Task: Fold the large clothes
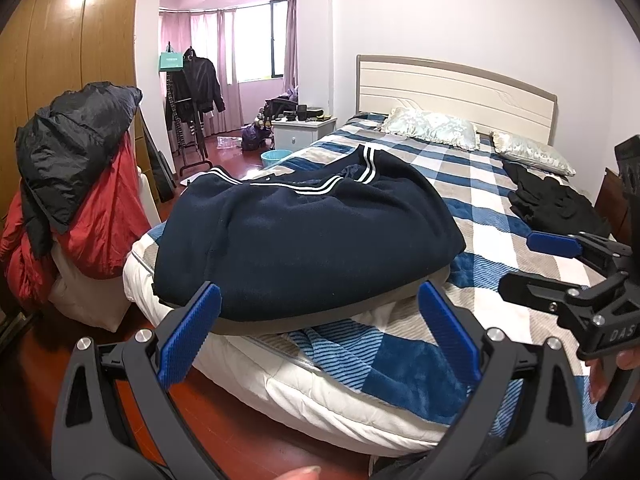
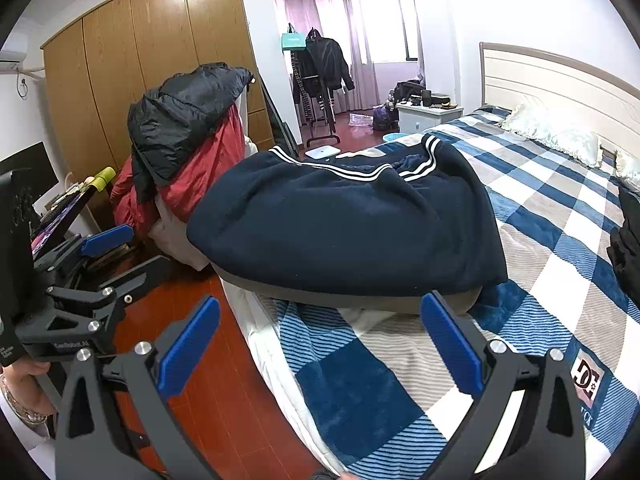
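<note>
A large navy fleece jacket [image 1: 304, 232] with white stripes and a grey hem lies bunched at the foot corner of the bed [image 1: 500, 208]; the right wrist view shows the jacket [image 2: 352, 232] too. My left gripper [image 1: 320, 300] is open just short of the grey hem, nothing between its blue pads [image 1: 188, 336]. My right gripper [image 2: 320, 312] is open as well, held above the checked blanket [image 2: 540, 264] in front of the hem. Each gripper shows in the other's view: the right gripper [image 1: 536, 264] at the right edge, the left gripper [image 2: 120, 256] at the left edge.
A chair piled with red and black coats [image 1: 76, 200] stands left of the bed by a wooden wardrobe [image 1: 72, 40]. A black garment [image 1: 556, 204] and two pillows [image 1: 432, 128] lie further up the bed. Red wooden floor [image 2: 192, 360] runs alongside.
</note>
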The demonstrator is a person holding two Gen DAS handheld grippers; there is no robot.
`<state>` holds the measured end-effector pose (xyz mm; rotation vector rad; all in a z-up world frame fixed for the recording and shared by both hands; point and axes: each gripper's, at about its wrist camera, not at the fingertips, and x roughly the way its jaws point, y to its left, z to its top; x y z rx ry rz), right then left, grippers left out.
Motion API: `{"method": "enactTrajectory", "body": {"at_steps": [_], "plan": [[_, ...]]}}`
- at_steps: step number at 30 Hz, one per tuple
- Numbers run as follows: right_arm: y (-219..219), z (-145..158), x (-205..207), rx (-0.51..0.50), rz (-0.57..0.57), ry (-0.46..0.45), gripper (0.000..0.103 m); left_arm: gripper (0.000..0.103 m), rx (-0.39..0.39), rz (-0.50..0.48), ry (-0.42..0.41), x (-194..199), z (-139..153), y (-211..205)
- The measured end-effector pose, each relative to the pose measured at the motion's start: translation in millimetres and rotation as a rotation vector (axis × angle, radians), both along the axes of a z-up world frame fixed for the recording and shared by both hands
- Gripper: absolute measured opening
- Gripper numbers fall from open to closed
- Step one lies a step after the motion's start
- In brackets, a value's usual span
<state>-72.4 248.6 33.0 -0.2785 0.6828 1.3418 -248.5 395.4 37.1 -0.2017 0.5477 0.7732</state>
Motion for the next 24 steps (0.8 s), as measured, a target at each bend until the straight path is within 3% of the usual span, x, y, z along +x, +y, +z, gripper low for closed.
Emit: {"method": "enactTrajectory", "body": {"at_steps": [24], "plan": [[-2.3, -3.6, -6.8, -0.009, 0.004, -0.017, 0.098, 0.097, -0.001, 0.023, -0.023, -5.0, -3.9, -5.3]]}}
